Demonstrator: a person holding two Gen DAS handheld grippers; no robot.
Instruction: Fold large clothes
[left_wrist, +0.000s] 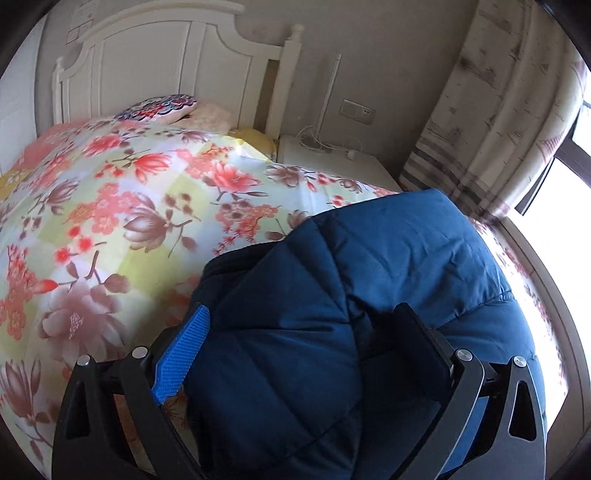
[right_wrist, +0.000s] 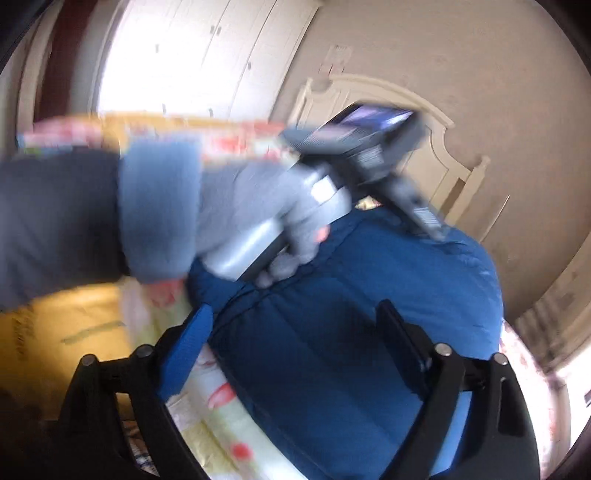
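Bedspread (left_wrist: 122, 206) with red flowers carries the blue padded jacket (left_wrist: 369, 280), bunched on its window side, away from the white headboard (left_wrist: 155, 66). Left gripper (left_wrist: 306, 343) and right gripper (right_wrist: 295, 332) each hang over the jacket, jaws spread wide with fabric between them, clamping nothing.

Motion blur smears the gloved hand (right_wrist: 255, 218) in the right wrist view; the blue jacket (left_wrist: 369, 295) hides the bedspread beneath.

Quilt (left_wrist: 110, 206) left free; jacket (left_wrist: 369, 266) bulk fills btwn both jaws
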